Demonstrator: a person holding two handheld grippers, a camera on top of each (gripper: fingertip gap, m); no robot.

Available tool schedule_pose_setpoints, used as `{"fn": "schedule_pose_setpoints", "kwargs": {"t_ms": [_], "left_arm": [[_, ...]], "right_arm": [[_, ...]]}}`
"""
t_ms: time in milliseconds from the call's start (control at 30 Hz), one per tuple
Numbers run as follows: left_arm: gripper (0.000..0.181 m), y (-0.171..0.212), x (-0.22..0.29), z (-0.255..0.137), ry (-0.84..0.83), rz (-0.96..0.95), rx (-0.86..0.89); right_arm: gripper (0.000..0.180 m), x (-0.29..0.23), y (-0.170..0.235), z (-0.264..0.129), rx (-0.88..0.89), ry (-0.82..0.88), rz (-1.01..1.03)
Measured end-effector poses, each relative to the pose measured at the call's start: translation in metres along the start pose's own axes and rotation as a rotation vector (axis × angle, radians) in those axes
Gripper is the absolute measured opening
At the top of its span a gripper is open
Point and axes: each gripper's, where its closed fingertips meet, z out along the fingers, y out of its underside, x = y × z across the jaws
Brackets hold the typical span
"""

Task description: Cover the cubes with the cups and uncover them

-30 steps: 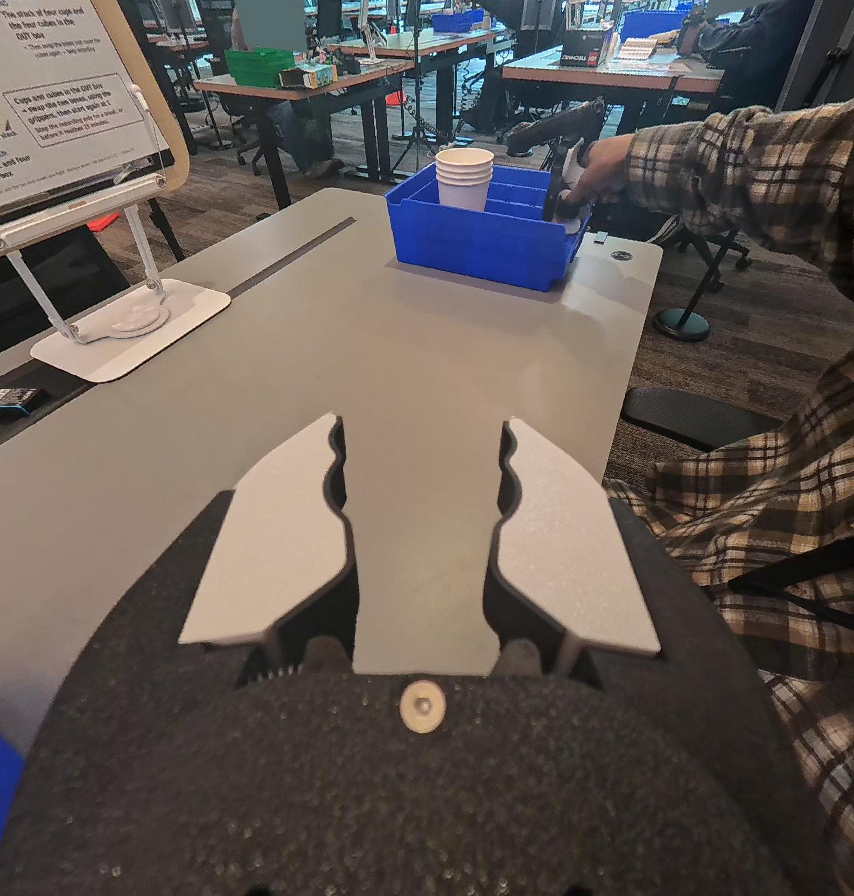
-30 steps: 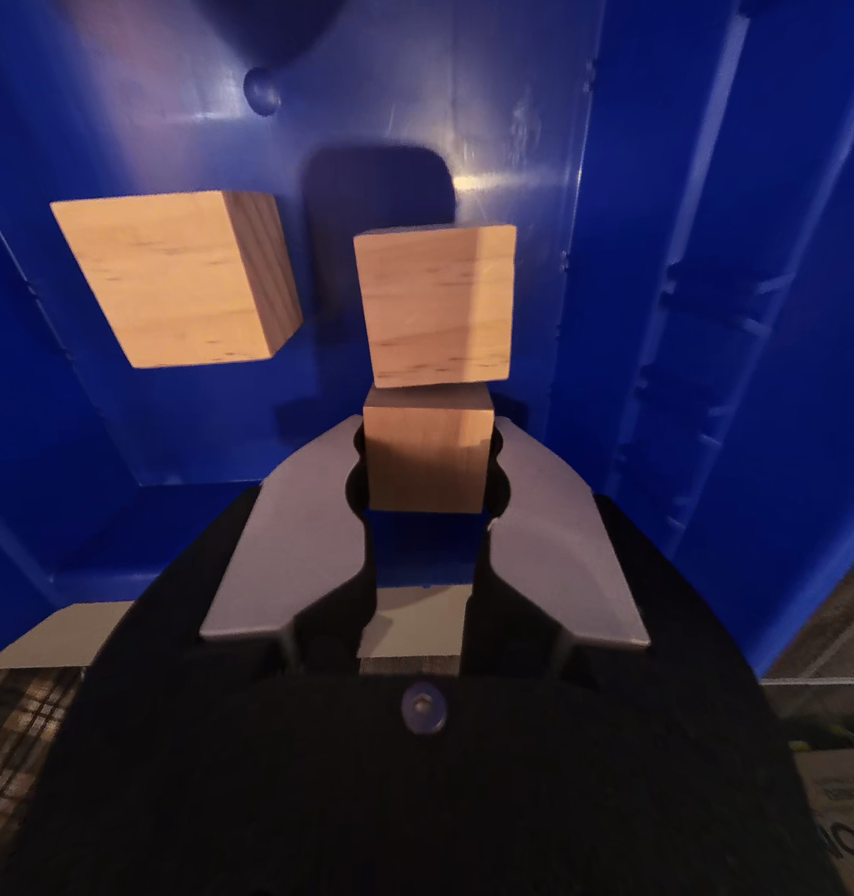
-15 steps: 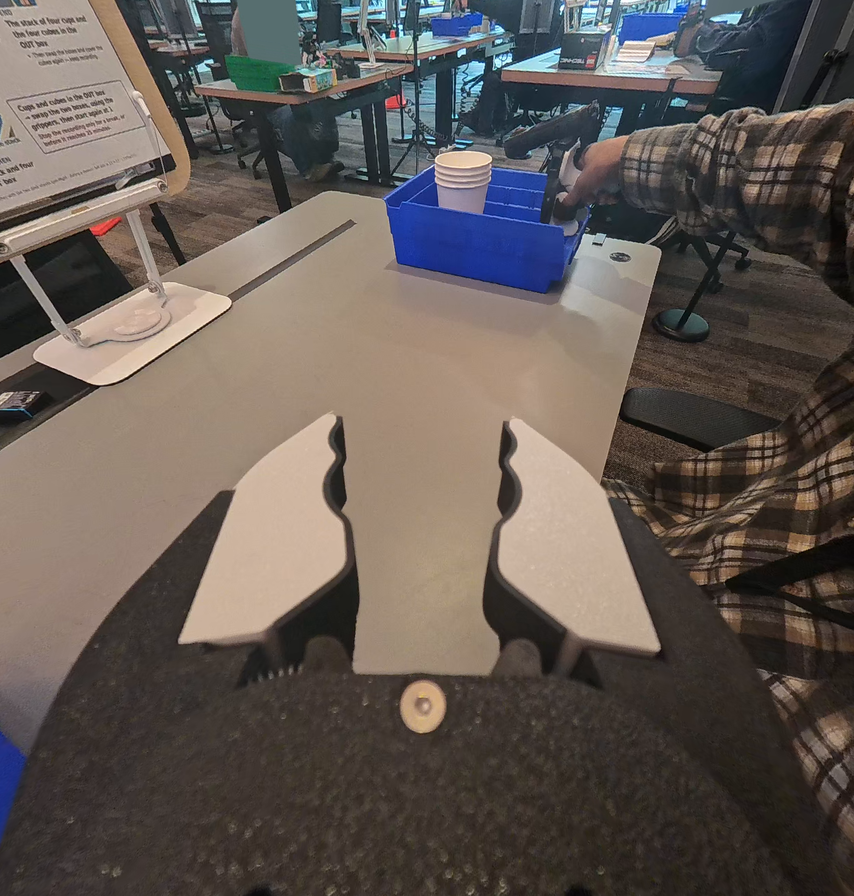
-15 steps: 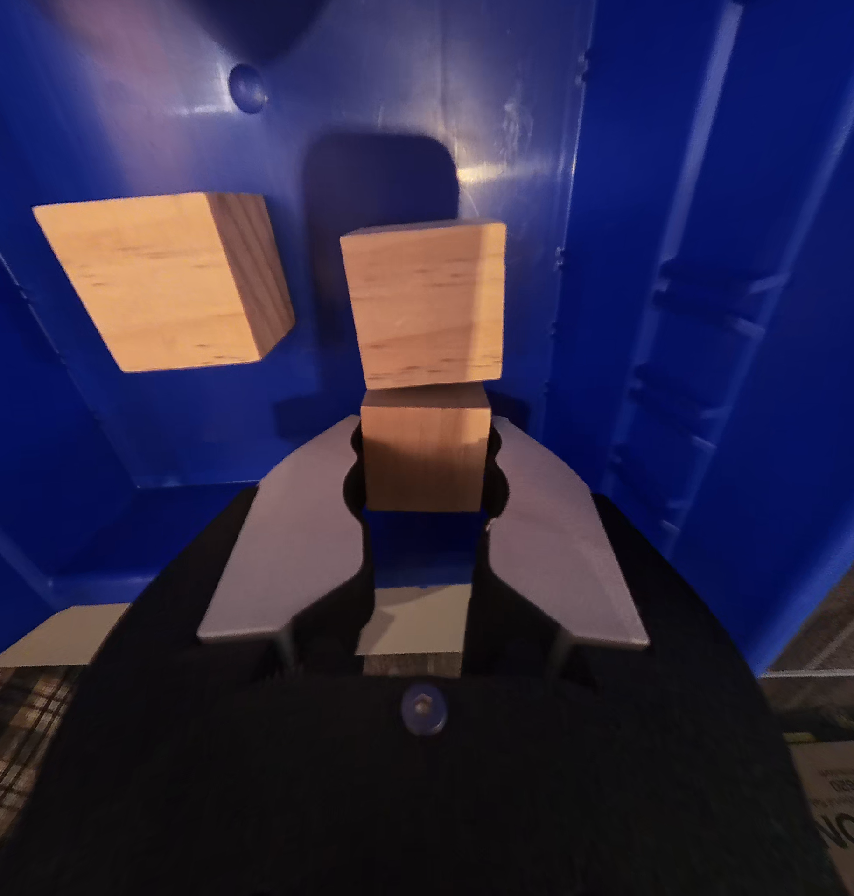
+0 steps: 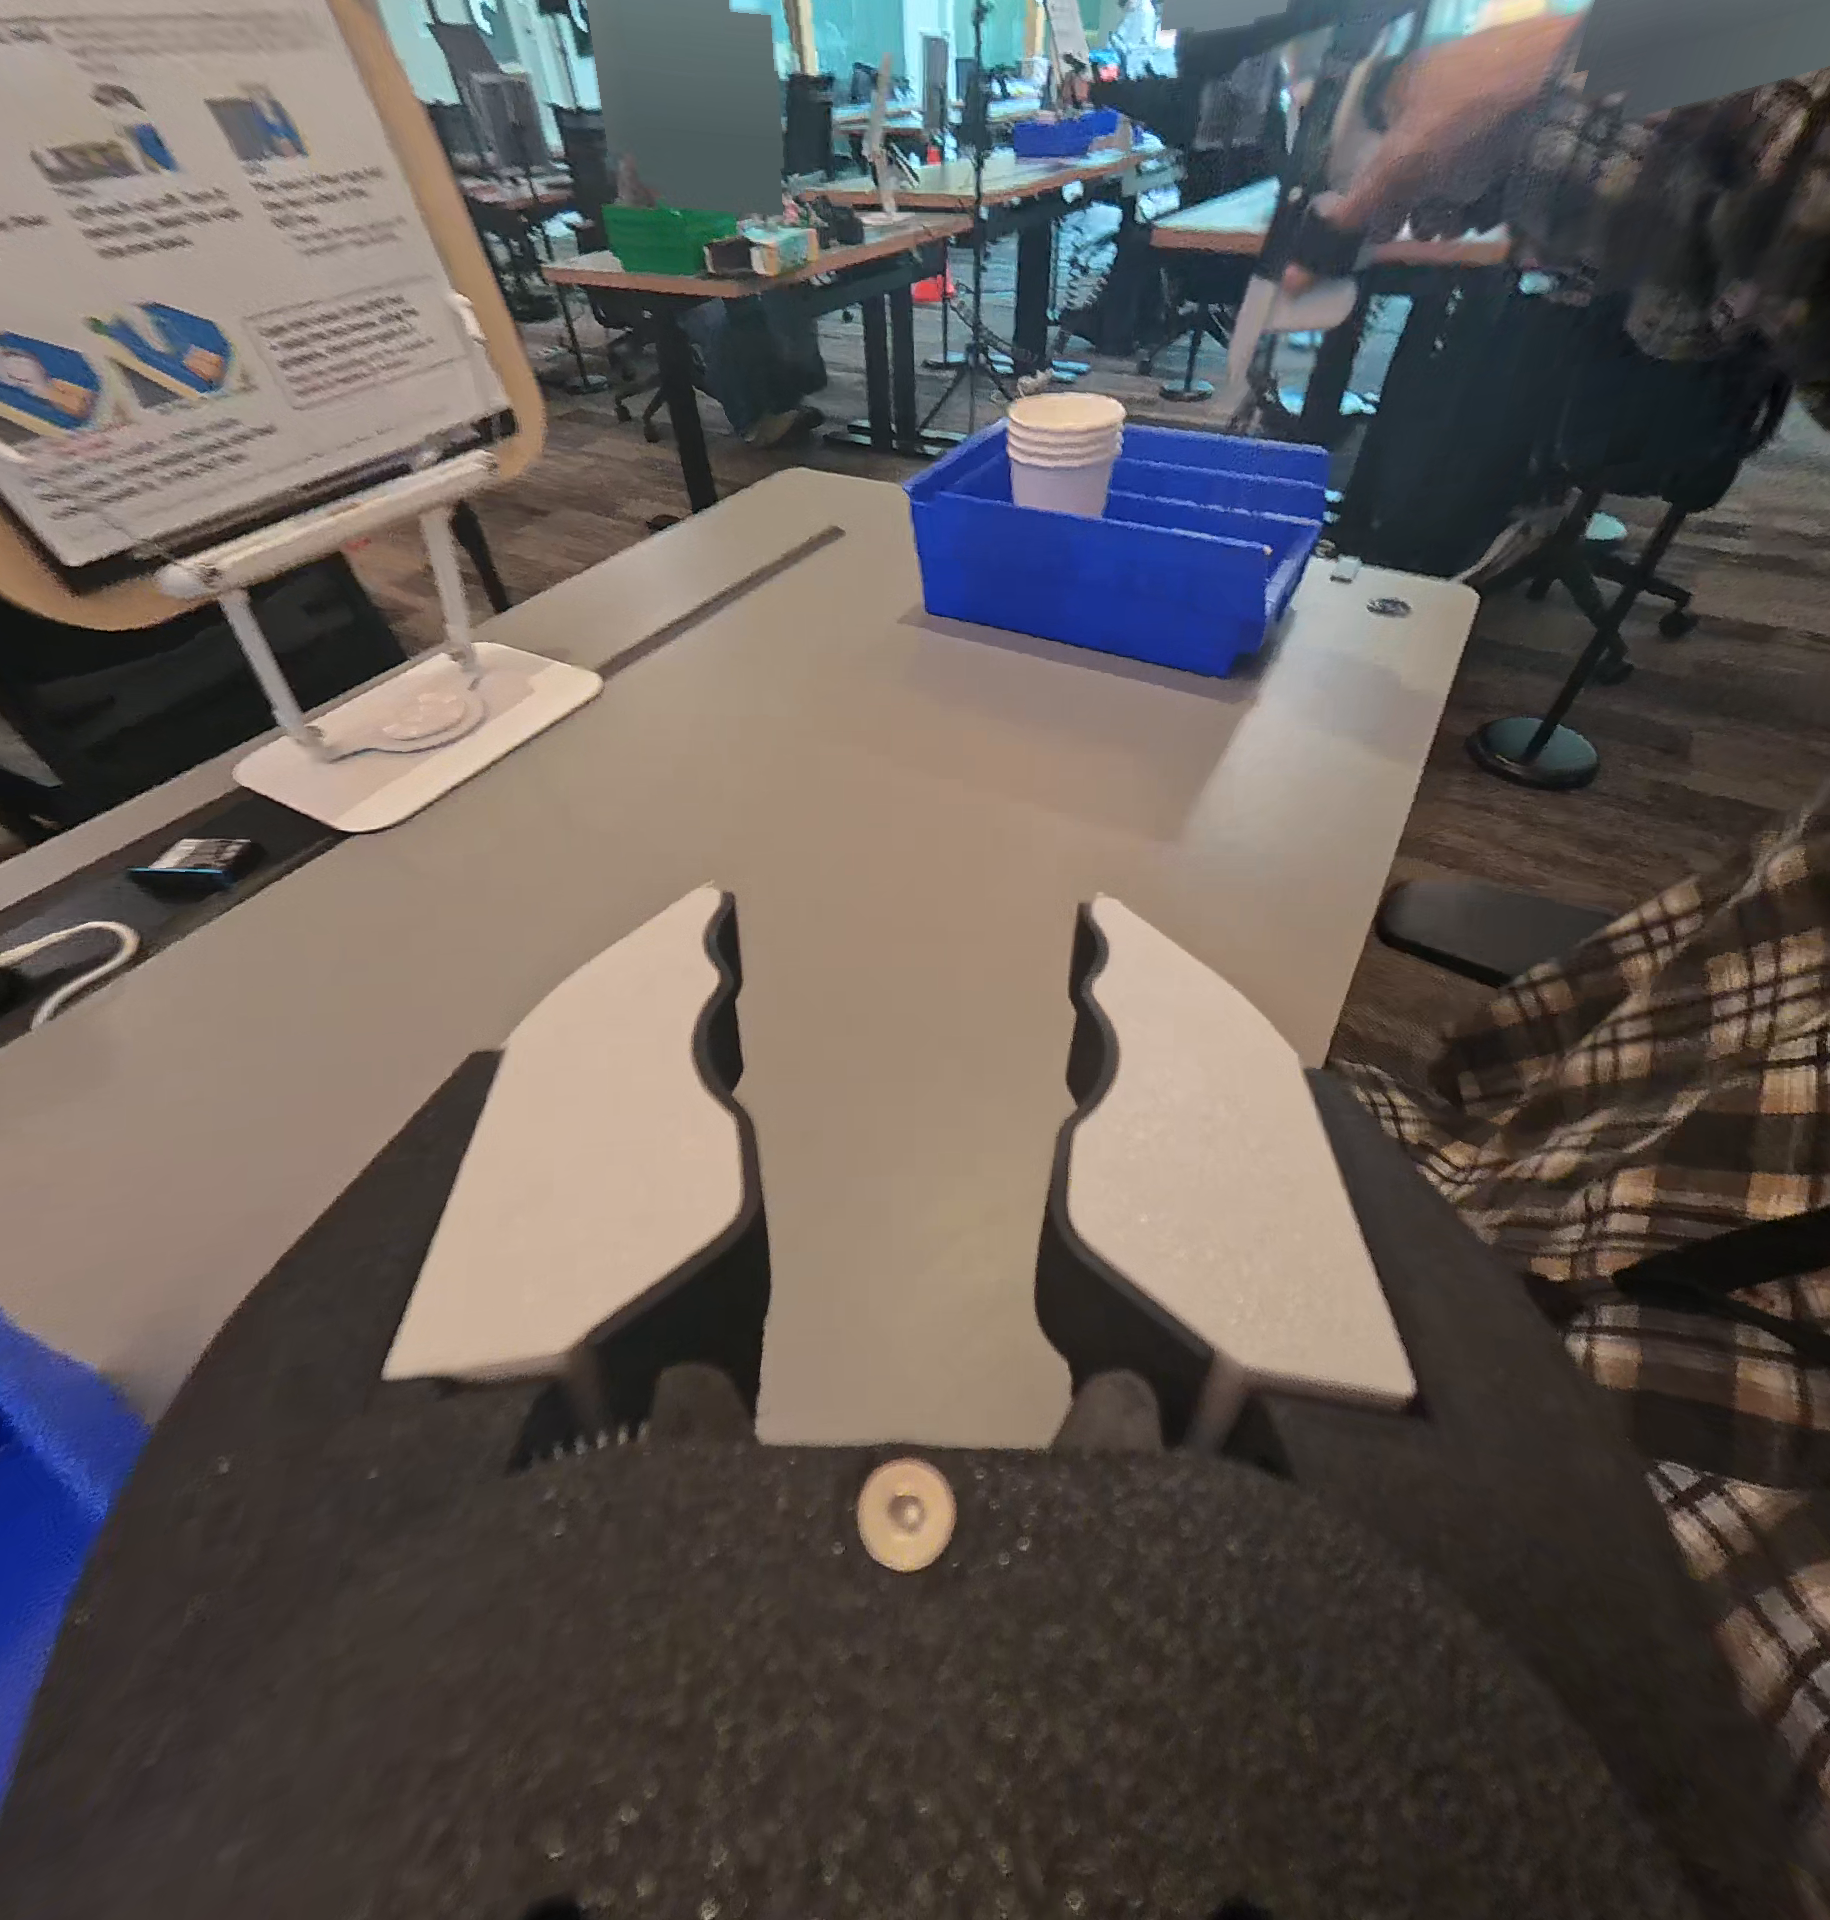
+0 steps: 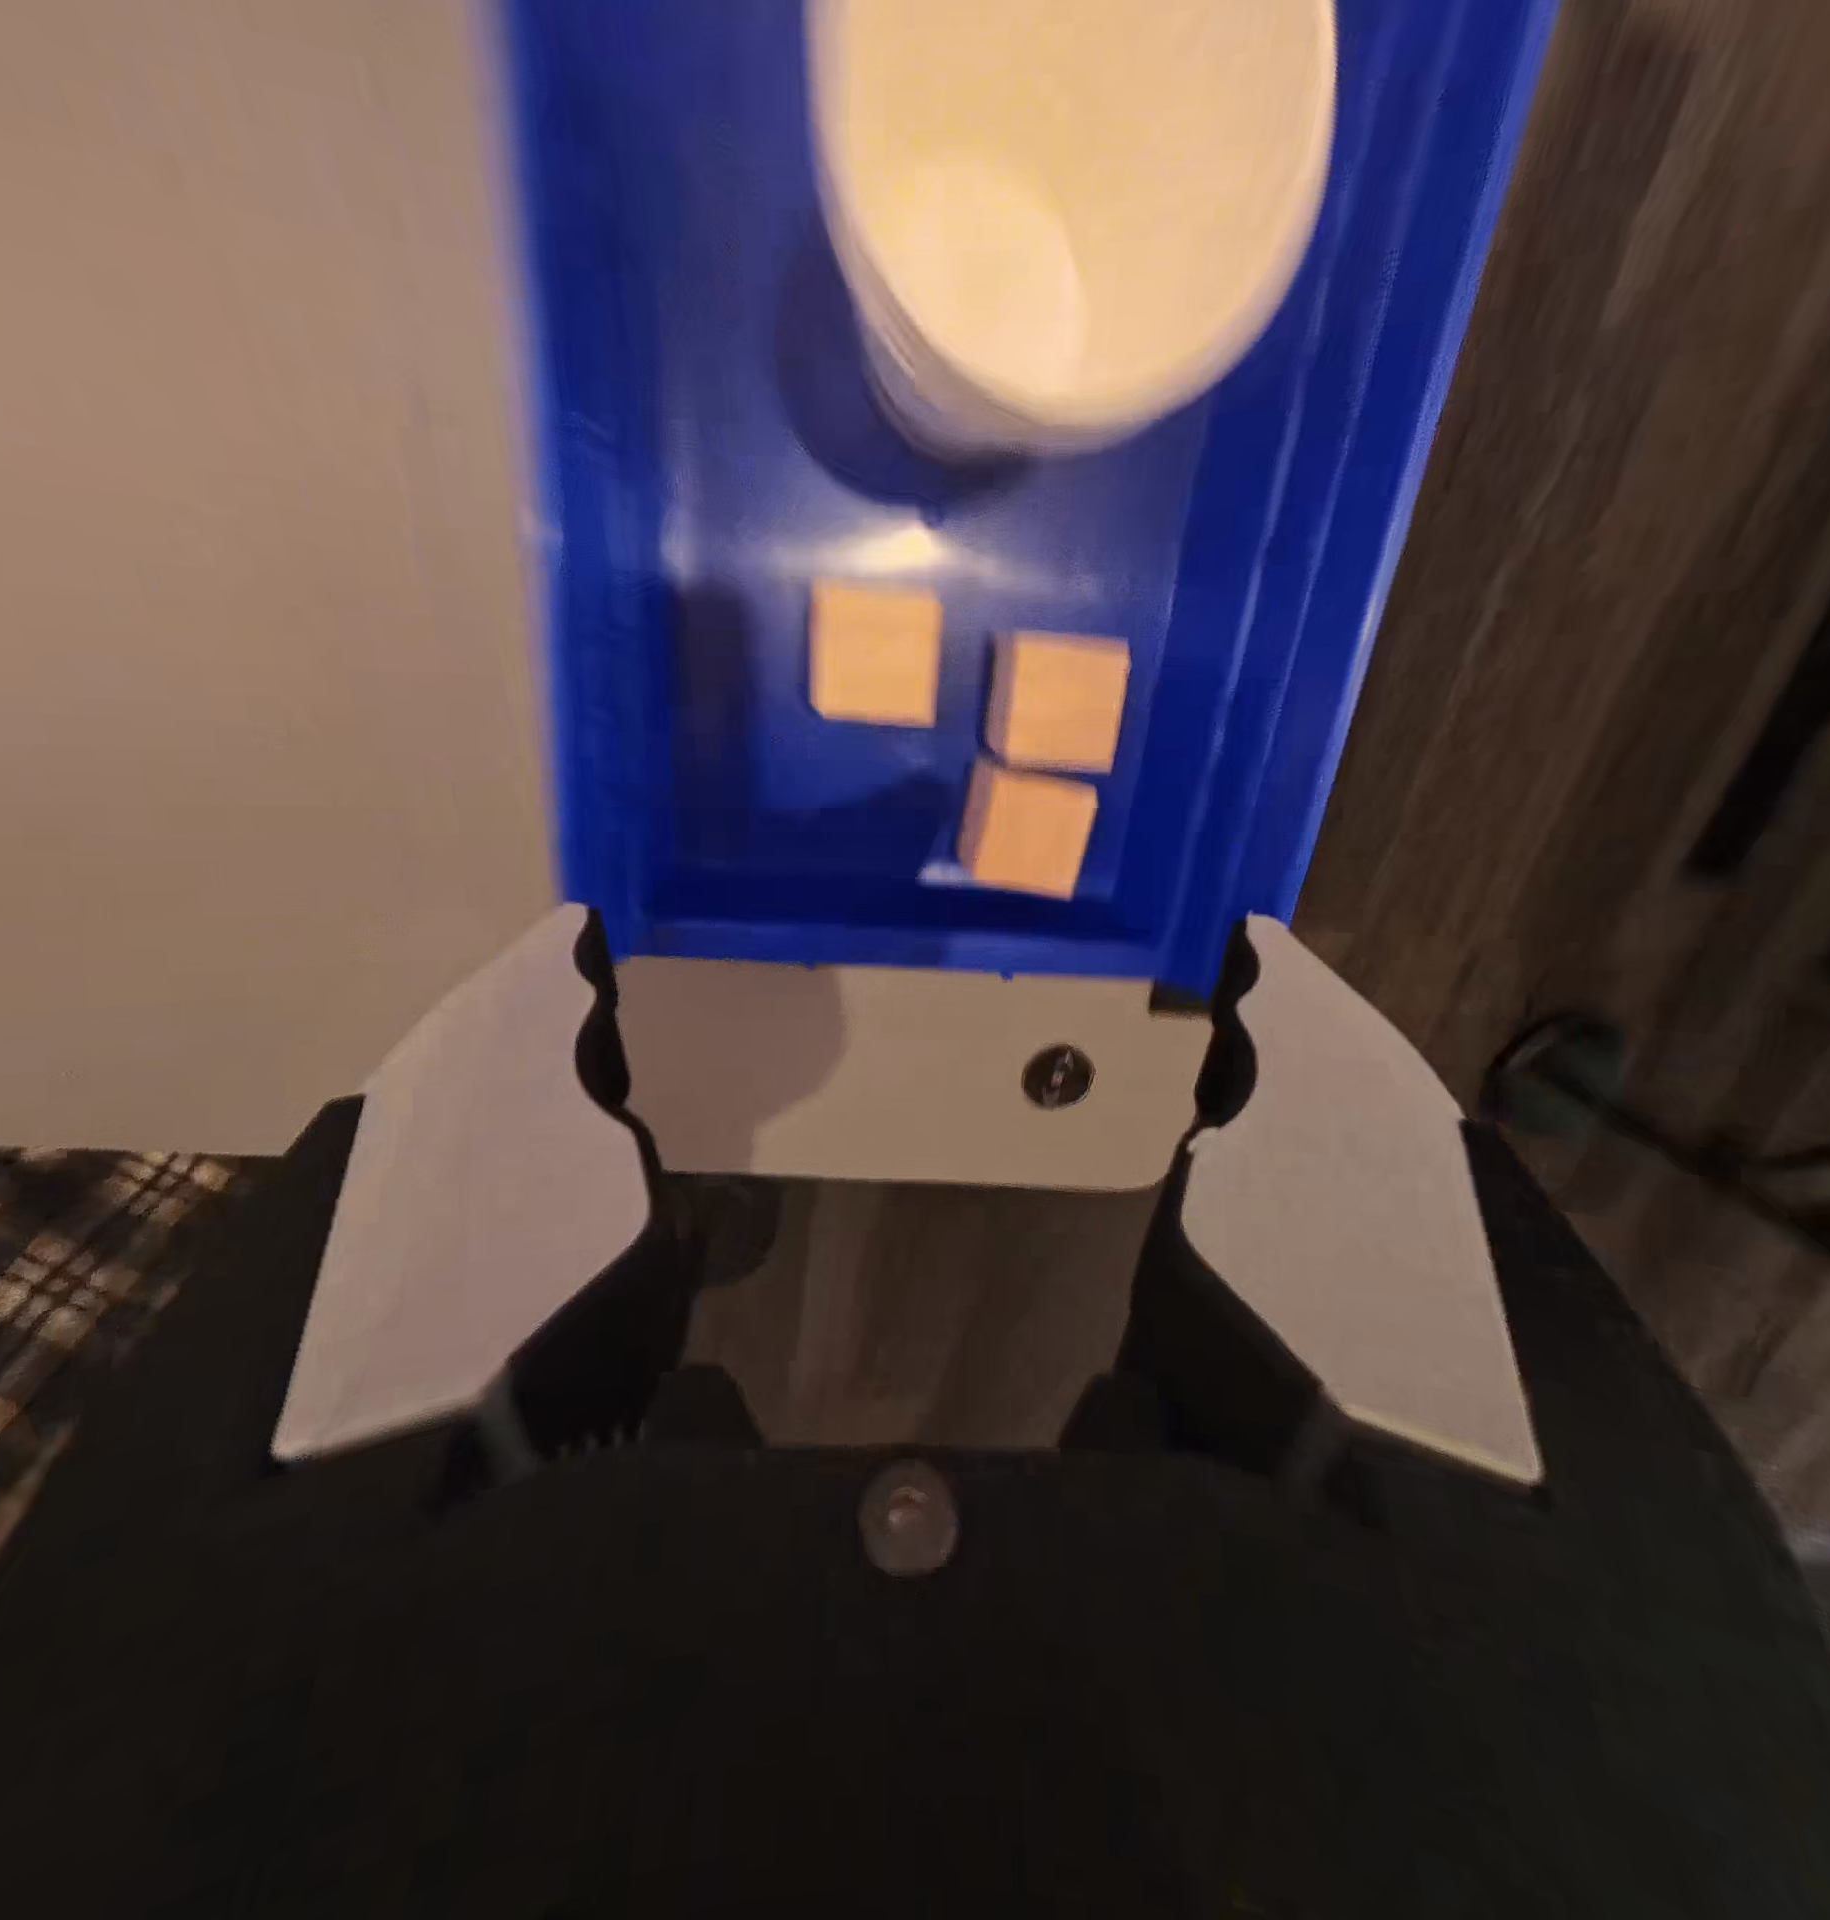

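Above the blue bin [image 6: 599, 727], the right gripper [image 6: 916, 971] hangs wide open and empty; three wooden cubes [image 6: 875, 663] lie inside, beside stacked white cups [image 5: 1063, 457]. Left gripper [image 5: 906, 925] open over the grey table [image 5: 890, 748].

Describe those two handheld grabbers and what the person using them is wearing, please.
Both look alike. The left gripper has two flat, pale grey fingers with wavy black inner edges, mounted on a rounded black body with a rough, grainy surface and a silver screw at the centre. The right gripper has the same build. No cables show. The person wears a brown, black and cream plaid sleeve.
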Motion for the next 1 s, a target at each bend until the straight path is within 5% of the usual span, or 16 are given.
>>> {"fn": "schedule_pose_setpoints", "kwargs": {"t_ms": [200, 367, 533, 800, 1000], "left_arm": [[0.06, -0.009, -0.031, -0.047, -0.153, -0.05, 0.069], [0.06, -0.016, -0.041, -0.077, -0.242, -0.029, 0.113], [0.06, -0.015, -0.046, -0.093, -0.284, -0.018, 0.117], [0.06, -0.018, -0.046, -0.099, -0.274, -0.012, 0.143], [0.059, -0.018, -0.046, -0.096, -0.265, -0.01, 0.142]], "right_arm": [[0.104, -0.199, -0.111, -0.074, 0.432, -0.052, -0.545], [0.09, -0.409, -0.131, -0.036, 0.404, -0.243, -0.949], [0.088, -0.547, -0.133, 0.03, 0.255, -0.305, -1.167], [0.085, -0.62, -0.134, 0.098, 0.078, -0.258, -1.349], [0.054, -0.632, -0.119, 0.125, -0.068, -0.309, -1.335]]}}
